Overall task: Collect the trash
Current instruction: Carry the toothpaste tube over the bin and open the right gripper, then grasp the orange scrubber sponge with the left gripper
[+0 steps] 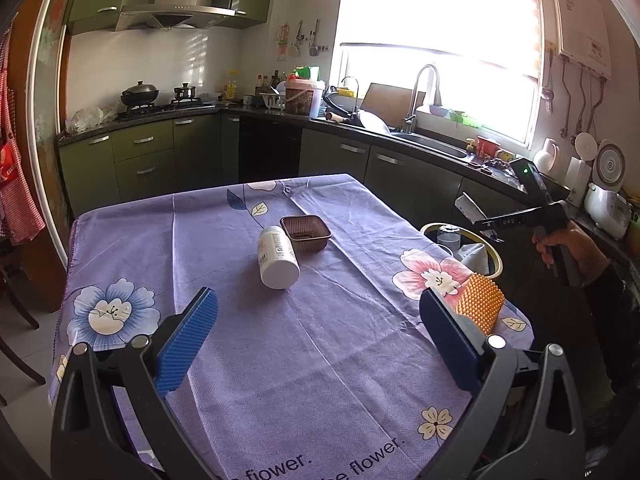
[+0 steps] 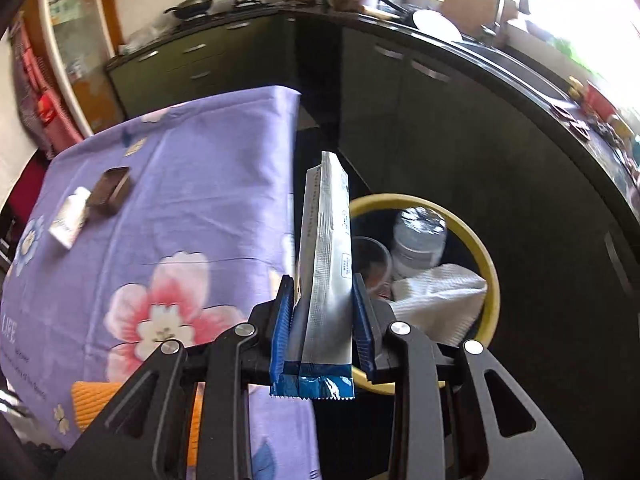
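Note:
My right gripper [image 2: 323,312] is shut on a silver and blue wrapper [image 2: 326,264] and holds it over the yellow-rimmed bin [image 2: 490,276] beside the table. The bin holds a plastic jar [image 2: 418,242], a cup and a white paper towel [image 2: 436,300]. My left gripper [image 1: 320,320] is open and empty above the table's near part. Ahead of it a white bottle [image 1: 277,258] lies on its side, touching a brown plastic tray [image 1: 306,233]. The bottle [image 2: 70,218] and tray [image 2: 111,192] also show in the right wrist view. The right gripper with the wrapper [image 1: 468,206] shows in the left wrist view.
The table wears a purple flowered cloth [image 1: 248,360]. An orange bumpy pad [image 1: 480,304] lies at its right edge, near the bin [image 1: 486,246]. Green cabinets and a black counter [image 1: 400,136] with a sink run behind and to the right. A chair [image 1: 16,320] stands at the left.

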